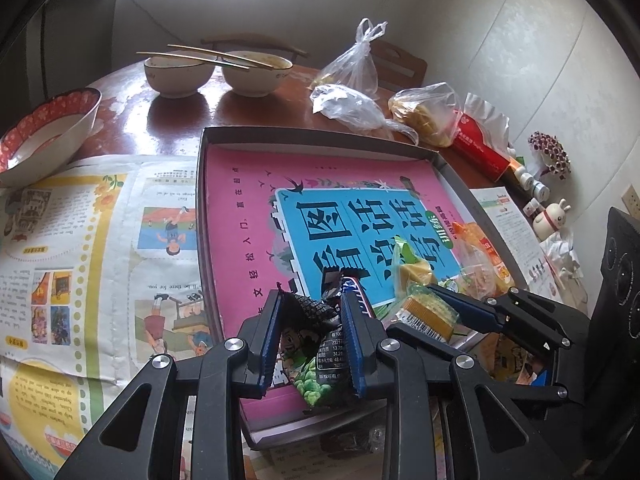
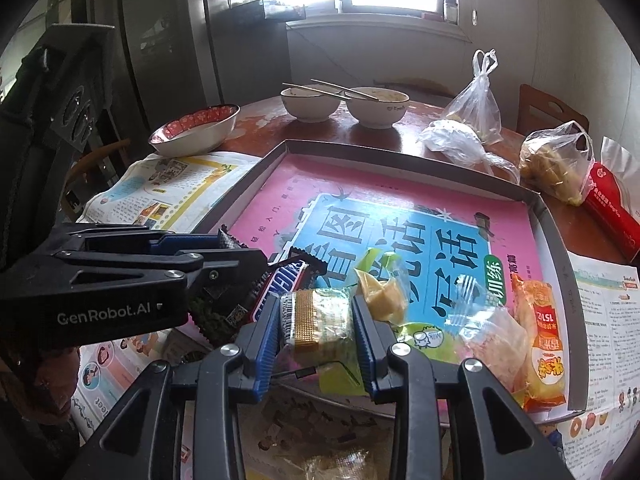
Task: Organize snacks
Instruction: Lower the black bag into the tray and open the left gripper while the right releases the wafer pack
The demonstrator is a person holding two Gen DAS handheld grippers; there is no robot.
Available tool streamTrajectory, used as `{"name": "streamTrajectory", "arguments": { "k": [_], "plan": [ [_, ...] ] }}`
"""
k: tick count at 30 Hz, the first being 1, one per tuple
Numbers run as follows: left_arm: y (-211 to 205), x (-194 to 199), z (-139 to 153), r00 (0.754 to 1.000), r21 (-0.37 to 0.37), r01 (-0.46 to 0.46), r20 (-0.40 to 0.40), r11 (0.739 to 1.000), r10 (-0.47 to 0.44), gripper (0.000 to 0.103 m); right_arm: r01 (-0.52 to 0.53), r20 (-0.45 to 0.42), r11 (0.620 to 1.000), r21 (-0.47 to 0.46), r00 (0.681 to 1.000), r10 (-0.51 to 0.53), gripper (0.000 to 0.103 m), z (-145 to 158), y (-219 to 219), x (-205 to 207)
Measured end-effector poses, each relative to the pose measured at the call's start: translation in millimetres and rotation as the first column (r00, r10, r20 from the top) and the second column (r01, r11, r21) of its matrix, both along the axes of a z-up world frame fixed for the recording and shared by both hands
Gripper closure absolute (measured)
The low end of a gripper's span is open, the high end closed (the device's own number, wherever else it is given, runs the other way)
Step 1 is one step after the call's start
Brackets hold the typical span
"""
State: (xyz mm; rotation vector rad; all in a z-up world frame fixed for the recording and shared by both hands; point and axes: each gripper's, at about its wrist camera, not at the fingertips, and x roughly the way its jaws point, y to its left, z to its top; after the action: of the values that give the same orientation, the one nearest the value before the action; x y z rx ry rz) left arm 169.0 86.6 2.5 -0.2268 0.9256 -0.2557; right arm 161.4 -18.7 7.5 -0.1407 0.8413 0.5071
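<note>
The black pea snack packet [image 1: 316, 344] sits pinched between the blue pads of the left gripper [image 1: 312, 332], jaws clamped tight on its crumpled foil, hovering over the near edge of the shallow grey box [image 1: 320, 134], and right behind it the Snickers bar [image 1: 354, 290] pokes up against the packet. Over on the other side, the right gripper [image 2: 316, 320] squeezes the wafer packet [image 2: 316, 320], golden biscuit showing through clear wrap with a green end, also at the box's near rim. Just beyond it on the pink and blue book cover [image 2: 320, 200] that lines the box lies a yellow-green sweet wrapper [image 2: 380, 284], and further right a clear cracker bag [image 2: 496, 332] beside an orange packet [image 2: 540, 336], tucked into the near right corner. Outside the box, colourful newspaper [image 1: 80, 240] covers the wooden table [image 1: 176, 120]. Further back stand two white bowls [image 1: 218, 74] with chopsticks [image 1: 208, 56] laid across them, a red-rimmed bowl [image 1: 44, 132] to the left, and knotted plastic bags [image 1: 356, 68] to the right.
</note>
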Motion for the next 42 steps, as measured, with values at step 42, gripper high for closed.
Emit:
{"name": "streamTrajectory", "arguments": {
  "k": [42],
  "plan": [
    [9,-6,7,0.999,0.016,-0.048,0.014,0.999,0.047,0.051,0.022,0.025,1.000,0.019,0.999,-0.023,0.054,14,-7,-11]
  ]
}}
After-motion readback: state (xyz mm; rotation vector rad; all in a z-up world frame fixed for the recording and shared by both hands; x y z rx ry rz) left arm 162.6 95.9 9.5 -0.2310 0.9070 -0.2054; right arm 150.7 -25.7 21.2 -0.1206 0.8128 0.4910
